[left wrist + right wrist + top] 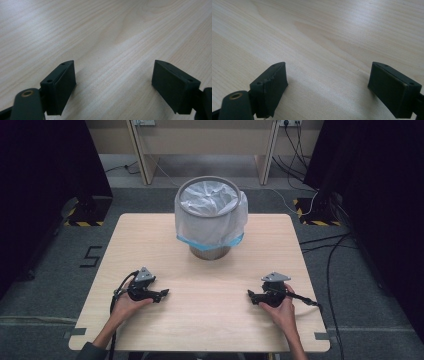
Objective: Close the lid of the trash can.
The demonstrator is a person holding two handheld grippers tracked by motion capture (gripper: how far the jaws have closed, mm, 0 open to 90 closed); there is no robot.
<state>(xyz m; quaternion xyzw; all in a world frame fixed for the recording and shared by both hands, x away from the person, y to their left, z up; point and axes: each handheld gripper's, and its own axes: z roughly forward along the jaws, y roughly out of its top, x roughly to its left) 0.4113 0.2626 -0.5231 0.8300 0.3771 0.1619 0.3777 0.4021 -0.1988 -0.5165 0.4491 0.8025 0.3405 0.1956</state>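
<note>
While both hands rest on the near part of the light wooden counter point(210, 285), the left hand-held gripper point(164, 293) lies with its jaws pointing toward the counter's middle, and the right hand-held gripper point(250, 295) points back at it from the other side, so the two face each other, well apart. Each one's long axis runs across the counter, roughly parallel to its near edge. In the left gripper view the left hand-held gripper point(113, 82) has its jaws spread, with bare wood grain between them; in the right gripper view the right hand-held gripper point(328, 86) is spread just as wide, nothing between its pads.

The waste bin point(210, 215), lined with a white bag point(235, 222), stands upright at the far middle of the counter, its mouth facing up. A dark mark like the figure 5 point(91, 256) shows on the floor left of the counter.
</note>
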